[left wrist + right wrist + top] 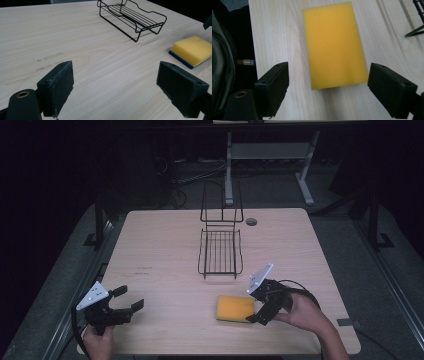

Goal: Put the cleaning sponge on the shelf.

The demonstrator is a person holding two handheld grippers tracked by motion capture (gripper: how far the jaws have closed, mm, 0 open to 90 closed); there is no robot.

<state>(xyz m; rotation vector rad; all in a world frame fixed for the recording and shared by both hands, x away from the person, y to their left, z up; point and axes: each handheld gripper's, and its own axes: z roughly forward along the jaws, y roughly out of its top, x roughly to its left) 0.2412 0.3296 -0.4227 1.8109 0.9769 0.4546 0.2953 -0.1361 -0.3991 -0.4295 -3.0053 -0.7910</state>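
1. The yellow sponge (235,308) lies flat on the wooden table (165,240), just in front of your right tongs (256,316). In the right gripper view its near short edge sits between the two jaws, a little ahead of them, and it touches neither one.
2. In the left gripper view you can see that the sponge (192,50) has a thin dark blue layer under the yellow part.
3. Your right tongs are spread wide, wider than the sponge (334,45), and they pinch nothing.
4. Your left tongs (131,298) are also spread wide and hold nothing. They are well apart from the sponge, which lies ahead of them and to their right.
5. The black wire rack (220,251) stands beyond the sponge, farther from both tongs. In the left gripper view the rack (132,17) is far ahead of the jaws.
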